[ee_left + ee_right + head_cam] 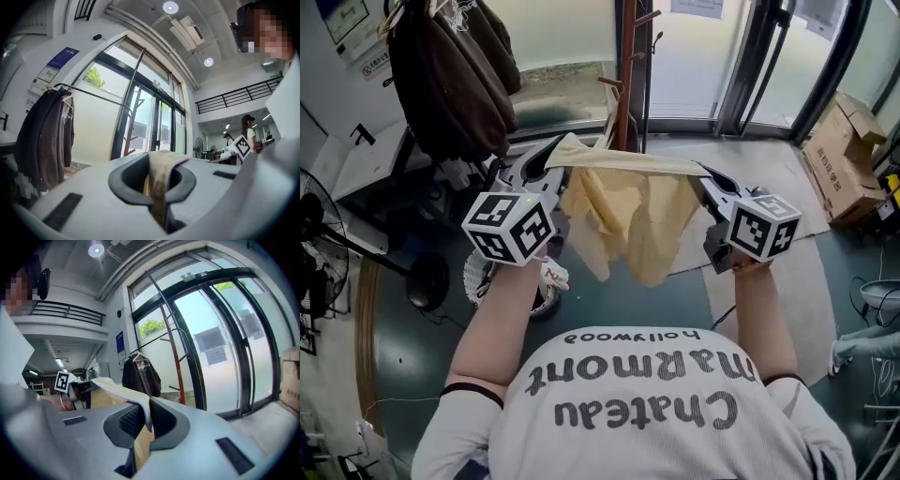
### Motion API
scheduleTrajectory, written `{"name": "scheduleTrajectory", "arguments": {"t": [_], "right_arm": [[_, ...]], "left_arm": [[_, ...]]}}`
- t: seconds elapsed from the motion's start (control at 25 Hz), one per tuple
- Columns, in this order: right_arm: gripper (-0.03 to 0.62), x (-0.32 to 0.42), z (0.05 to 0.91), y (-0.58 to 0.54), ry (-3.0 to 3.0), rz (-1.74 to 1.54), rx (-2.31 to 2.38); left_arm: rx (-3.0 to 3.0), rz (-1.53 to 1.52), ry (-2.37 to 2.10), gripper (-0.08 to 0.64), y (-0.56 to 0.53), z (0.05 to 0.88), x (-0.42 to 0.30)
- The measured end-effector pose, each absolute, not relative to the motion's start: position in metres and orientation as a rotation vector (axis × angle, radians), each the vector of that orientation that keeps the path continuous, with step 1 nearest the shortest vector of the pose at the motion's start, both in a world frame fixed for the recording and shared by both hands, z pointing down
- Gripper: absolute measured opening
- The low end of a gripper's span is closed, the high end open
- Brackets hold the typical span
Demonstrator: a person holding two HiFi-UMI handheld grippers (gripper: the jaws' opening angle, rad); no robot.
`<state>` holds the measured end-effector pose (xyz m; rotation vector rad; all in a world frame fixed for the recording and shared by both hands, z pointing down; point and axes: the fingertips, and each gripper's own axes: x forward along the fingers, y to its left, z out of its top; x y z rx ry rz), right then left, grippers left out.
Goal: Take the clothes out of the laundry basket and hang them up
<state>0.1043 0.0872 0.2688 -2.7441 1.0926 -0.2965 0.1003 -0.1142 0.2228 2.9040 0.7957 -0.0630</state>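
A pale yellow garment [630,211] is stretched level between my two grippers in the head view, its body hanging down below them. My left gripper [553,157] is shut on the garment's left end; in the left gripper view the yellow cloth [159,180] is pinched between the jaws. My right gripper [703,176] is shut on the right end, and the cloth [143,439] runs down through its jaws in the right gripper view. A white laundry basket [478,277] shows partly under my left forearm on the floor.
Dark brown jackets [455,70] hang on a rack at the upper left. A red-brown coat stand [626,75] rises just beyond the garment, before glass doors. A fan [323,234] stands at left, cardboard boxes [848,159] at right. Two people [246,133] are in the far background.
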Motion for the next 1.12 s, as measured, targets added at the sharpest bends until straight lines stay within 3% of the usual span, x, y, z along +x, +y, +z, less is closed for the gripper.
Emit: {"name": "scheduleTrajectory", "arguments": {"t": [0.44, 0.92, 1.12], "right_arm": [[0.031, 0.123, 0.192, 0.177, 0.977, 0.002, -2.976], [0.029, 0.166, 0.196, 0.239, 0.783, -0.005, -2.917], [0.031, 0.197, 0.207, 0.254, 0.79, -0.056, -2.906]], "left_arm": [[2.843, 0.142, 1.043, 0.072, -0.023, 0.297, 0.083], [2.737, 0.156, 1.207, 0.069, 0.015, 0.3, 0.108], [2.742, 0.139, 1.2, 0.029, 0.023, 0.291, 0.14]]}}
